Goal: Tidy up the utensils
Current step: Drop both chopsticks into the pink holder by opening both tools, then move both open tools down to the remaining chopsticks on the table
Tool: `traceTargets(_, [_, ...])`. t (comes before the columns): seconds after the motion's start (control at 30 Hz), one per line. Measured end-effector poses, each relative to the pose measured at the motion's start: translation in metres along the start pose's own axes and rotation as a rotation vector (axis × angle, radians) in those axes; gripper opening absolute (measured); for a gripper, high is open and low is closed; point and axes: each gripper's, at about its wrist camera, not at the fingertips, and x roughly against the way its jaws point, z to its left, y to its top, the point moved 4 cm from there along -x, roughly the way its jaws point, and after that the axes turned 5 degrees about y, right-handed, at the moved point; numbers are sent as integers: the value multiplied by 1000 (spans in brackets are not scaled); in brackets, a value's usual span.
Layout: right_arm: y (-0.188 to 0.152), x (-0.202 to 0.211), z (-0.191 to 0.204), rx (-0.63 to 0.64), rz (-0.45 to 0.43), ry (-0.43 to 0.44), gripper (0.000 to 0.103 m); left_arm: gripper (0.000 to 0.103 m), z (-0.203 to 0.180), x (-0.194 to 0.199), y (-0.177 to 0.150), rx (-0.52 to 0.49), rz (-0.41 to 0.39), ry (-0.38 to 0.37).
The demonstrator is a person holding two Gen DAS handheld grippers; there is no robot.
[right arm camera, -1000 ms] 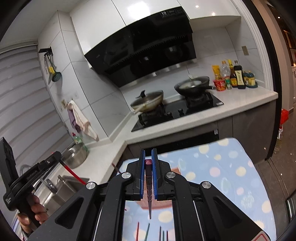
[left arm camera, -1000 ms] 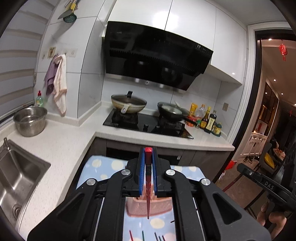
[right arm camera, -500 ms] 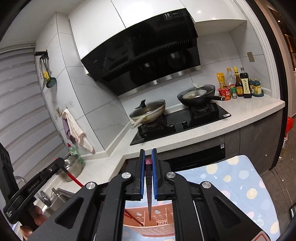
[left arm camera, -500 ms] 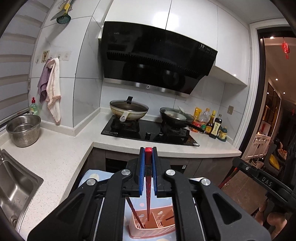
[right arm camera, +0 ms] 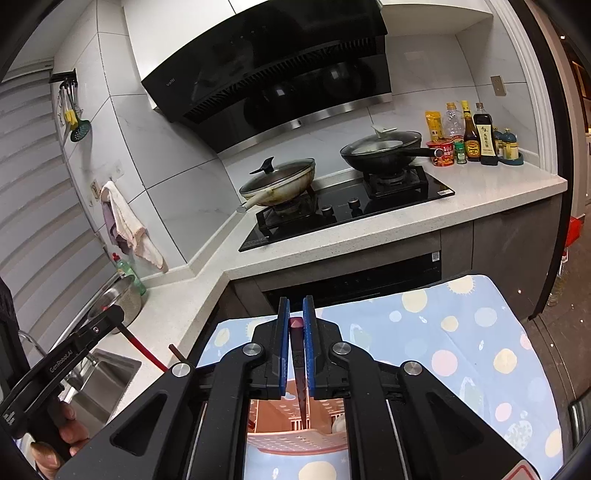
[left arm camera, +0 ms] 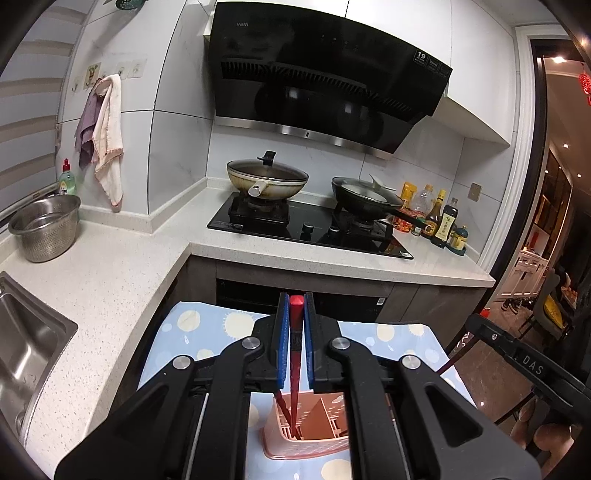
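Bright, cool indoor light from overhead — white glare on the upper cabinets [left arm camera: 399,22] and glossy range hood [right arm camera: 273,70]. Strong fisheye bending, black corners; sharp throughout — doorway [left arm camera: 561,177] dimmer.

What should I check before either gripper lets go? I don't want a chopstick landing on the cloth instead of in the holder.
1. Left gripper clamped on the red chopstick: ok.
2. Red chopstick's lower end inside the pink utensil holder: ok, its tip shows below the rim in the left wrist view.
3. Right gripper clamped on the dark chopstick: ok.
4. Dark chopstick's tip over the holder's opening: ok, it points into a compartment; whether it touches the bottom, cannot tell.
5. Holder upright on the dotted cloth: ok.
6. Chosen compartments free of blockage: cannot tell; one chopstick already leans inside beside the red one.
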Motion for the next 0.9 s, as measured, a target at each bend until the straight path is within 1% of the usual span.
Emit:
traceTargets(0.07, [0, 5, 1, 4, -13, -9, 11, 9, -1, 2, -1, 6, 5, -8])
traceTargets(0.13, [-1, 8, 1, 10, -18, -15, 14, 20, -1, 6, -3, 0, -1, 3])
traceTargets(0.17, [-1, 11, 2, 12, -20, -15, 14, 32, -1, 7, -3, -2, -6, 11])
traceTargets(0.2, [-1, 13, 2, 13, -20, -15, 15, 38, -2, 9, -4, -4, -11, 17])
traceTargets(0.4, [-9, 31, 7, 49, -18, -30, 18, 39, 0, 21, -10, -2, 0, 25])
traceTargets(0.6, [-32, 53, 10, 64, 10, -31, 19, 40, 6, 39, -28, -13, 25, 39])
traceTargets(0.7, [-48, 65, 11, 76, 31, -35, 19, 40, 10, 50, -43, -17, 50, 50])
traceTargets(0.9, [-92, 91, 12, 100, 91, -52, 20, 40, 22, 71, -84, -26, 111, 74])
